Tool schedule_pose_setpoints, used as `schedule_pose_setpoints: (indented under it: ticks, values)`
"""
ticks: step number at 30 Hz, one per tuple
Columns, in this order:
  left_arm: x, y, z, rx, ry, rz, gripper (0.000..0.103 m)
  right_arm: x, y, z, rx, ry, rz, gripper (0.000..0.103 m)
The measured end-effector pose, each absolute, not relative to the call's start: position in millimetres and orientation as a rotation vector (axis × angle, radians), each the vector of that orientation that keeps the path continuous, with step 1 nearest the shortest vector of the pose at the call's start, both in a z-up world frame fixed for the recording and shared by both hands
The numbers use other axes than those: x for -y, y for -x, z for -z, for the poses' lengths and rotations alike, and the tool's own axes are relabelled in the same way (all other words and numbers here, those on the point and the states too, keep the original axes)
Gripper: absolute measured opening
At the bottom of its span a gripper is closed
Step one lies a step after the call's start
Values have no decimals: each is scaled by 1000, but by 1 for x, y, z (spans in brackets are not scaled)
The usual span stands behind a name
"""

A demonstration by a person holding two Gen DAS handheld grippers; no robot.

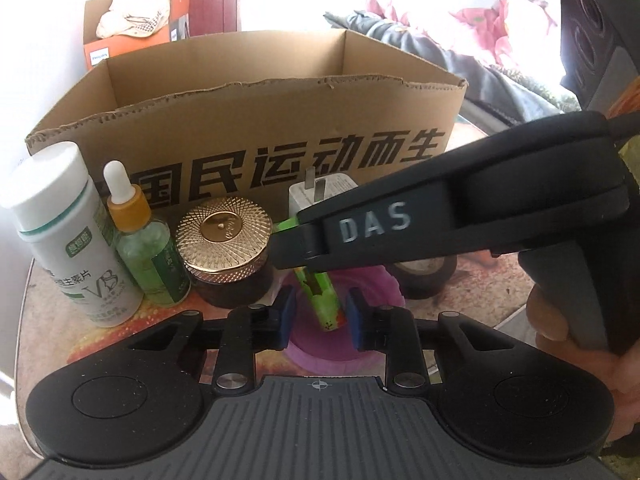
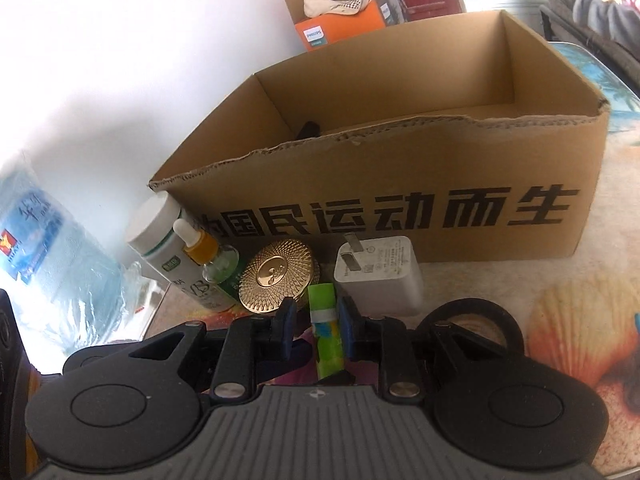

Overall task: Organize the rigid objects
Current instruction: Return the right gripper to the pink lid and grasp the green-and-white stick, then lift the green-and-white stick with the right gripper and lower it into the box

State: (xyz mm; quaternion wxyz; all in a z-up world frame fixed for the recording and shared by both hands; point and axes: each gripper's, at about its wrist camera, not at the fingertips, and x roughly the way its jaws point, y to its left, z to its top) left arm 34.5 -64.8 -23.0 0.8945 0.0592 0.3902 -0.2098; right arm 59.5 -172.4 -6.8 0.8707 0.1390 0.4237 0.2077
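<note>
One corrugated cardboard box (image 2: 400, 168) with a ragged torn rim stands on the tabletop (image 2: 580, 280), and before it sit five small things: a white plastic bottle (image 1: 68, 236), a glass dropper bottle (image 1: 148, 252), a gold-lidded ribbed jar (image 1: 226, 240), a white boxy charger (image 2: 380, 276) and a green tube (image 2: 326, 332). The right gripper (image 2: 318, 330) has its blue-padded jaws on either side of the tube, whether clenched I cannot tell; the left gripper (image 1: 318, 320) hangs released nearby.

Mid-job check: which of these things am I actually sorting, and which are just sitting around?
Job: green tube between the right hand-held gripper fingers, white charger, gold-lidded jar, dropper bottle, white pill bottle, tape roll, cardboard box.

Lying about: orange box, blue plastic package.
</note>
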Motion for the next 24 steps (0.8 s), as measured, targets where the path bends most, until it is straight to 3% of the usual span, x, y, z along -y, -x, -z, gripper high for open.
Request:
schedule_pose_setpoints:
  ticks: [24]
  values:
    - [66,-25,21,-750,-125,401,16,184,-44,-1,-830,-338,-429,18]
